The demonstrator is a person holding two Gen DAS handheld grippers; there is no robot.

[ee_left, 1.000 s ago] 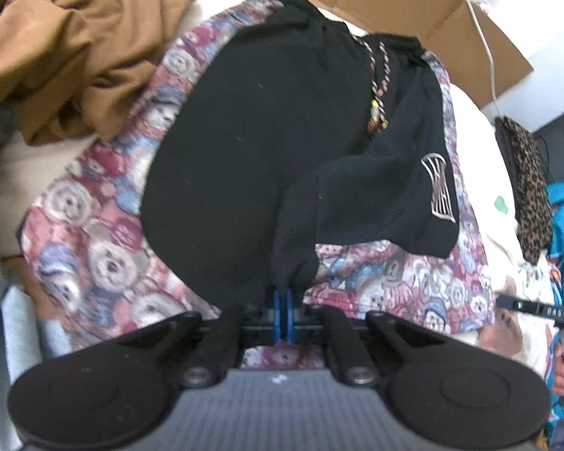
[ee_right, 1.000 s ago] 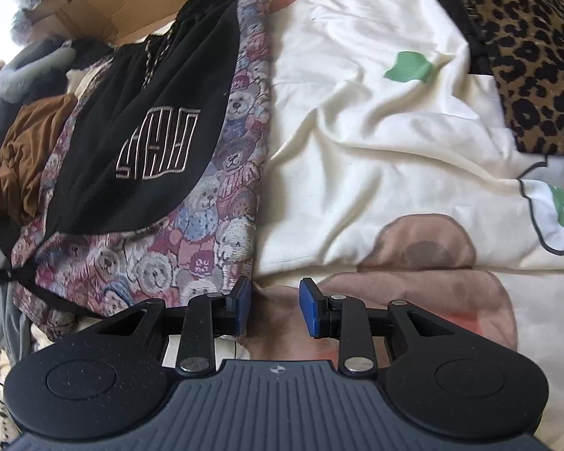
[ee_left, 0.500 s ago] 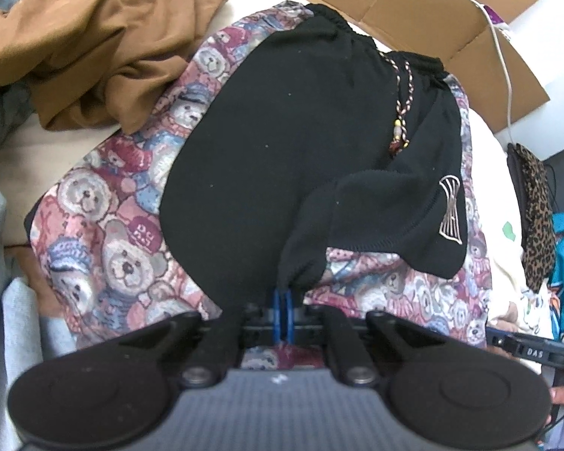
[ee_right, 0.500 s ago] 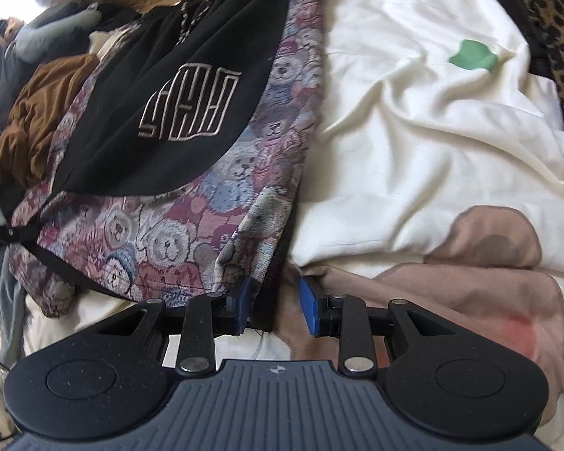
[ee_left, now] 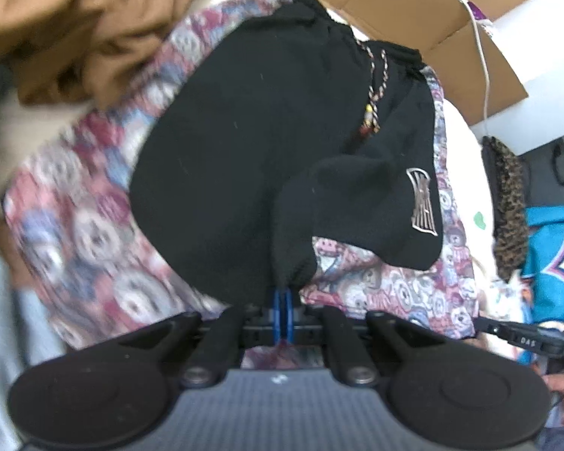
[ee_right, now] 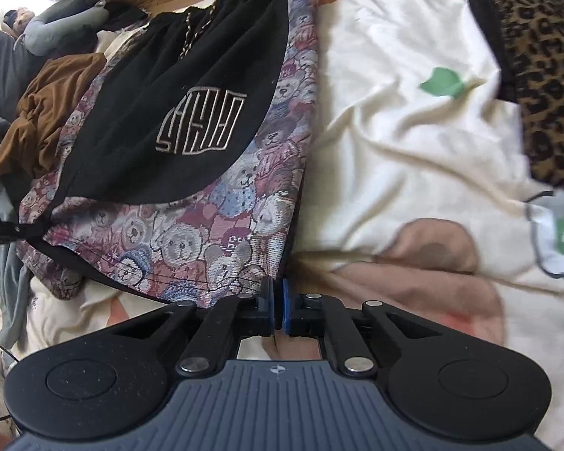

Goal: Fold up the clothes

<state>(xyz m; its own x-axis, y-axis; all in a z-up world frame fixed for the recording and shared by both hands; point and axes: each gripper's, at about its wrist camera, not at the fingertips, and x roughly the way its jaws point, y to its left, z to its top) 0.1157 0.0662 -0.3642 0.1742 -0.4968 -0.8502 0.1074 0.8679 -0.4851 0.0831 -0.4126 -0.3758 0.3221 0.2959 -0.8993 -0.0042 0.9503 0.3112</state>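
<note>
We are pointing both grippers steeply downward. Our left gripper [ee_left: 283,302] is pinching black fabric between closed jaws, and our right gripper [ee_right: 277,310] has just been closing (its blue pads now nearly touching) on a patterned cloth's corner.

bedding and clutter around your work area

you have a cream printed bedsheet [ee_right: 413,143] underneath, flattened cardboard [ee_left: 413,18] at the far edge with a white cable [ee_left: 485,75] across it, and a leopard-print cushion [ee_right: 545,67] on the right.
</note>
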